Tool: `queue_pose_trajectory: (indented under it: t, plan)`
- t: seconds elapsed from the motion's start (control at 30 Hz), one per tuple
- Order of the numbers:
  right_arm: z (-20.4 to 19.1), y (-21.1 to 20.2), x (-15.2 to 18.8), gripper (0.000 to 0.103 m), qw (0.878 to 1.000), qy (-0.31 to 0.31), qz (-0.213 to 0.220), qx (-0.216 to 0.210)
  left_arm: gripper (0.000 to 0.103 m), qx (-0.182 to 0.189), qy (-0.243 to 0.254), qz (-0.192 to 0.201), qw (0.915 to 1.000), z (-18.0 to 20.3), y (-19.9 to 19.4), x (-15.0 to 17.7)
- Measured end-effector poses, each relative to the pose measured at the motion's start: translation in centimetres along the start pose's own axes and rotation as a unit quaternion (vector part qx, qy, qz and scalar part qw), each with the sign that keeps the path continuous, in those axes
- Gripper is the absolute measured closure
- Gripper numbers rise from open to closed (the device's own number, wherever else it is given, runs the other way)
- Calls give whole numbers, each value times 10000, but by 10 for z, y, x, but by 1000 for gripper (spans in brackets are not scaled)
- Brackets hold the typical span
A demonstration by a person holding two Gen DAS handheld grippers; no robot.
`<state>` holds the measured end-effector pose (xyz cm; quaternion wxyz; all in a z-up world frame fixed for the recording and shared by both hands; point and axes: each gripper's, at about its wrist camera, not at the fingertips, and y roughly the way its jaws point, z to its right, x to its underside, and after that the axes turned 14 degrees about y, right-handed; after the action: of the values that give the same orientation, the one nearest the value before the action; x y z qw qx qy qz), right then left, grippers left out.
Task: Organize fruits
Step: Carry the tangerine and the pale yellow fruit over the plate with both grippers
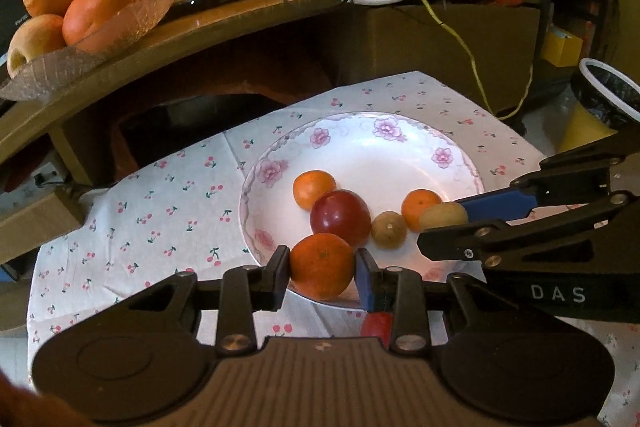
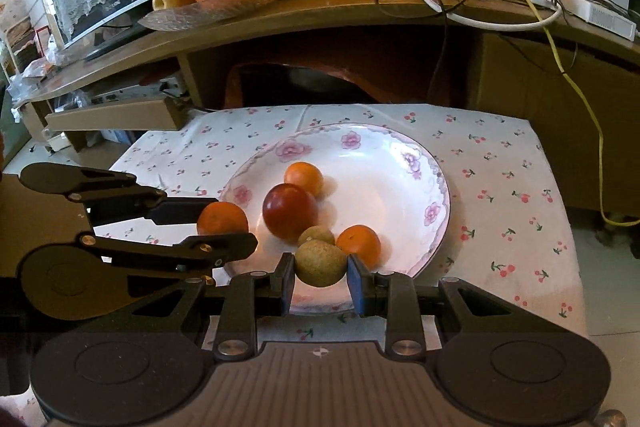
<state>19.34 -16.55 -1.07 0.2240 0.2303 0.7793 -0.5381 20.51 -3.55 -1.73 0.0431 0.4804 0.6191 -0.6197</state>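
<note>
The left claw (image 1: 322,267) grips an orange (image 1: 322,265) and the right claw (image 2: 320,264) a kiwi (image 2: 320,263) at the plate's (image 2: 400,163) lower rim; both should probably lift straight, gently.

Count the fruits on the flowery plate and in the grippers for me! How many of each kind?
Oranges: 3
Red apple: 1
Brown fruits: 2
Total: 6
The left gripper holds one orange; the right gripper holds one brown fruit. The rest sit on the plate.
</note>
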Motion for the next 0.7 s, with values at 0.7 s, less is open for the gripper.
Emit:
queue_pose_trajectory:
  t: [0.7]
  plan:
    - [2, 12, -4, 70, 9999, -2, 59, 146, 62, -12, -15, -76, 10000, -3, 10, -2]
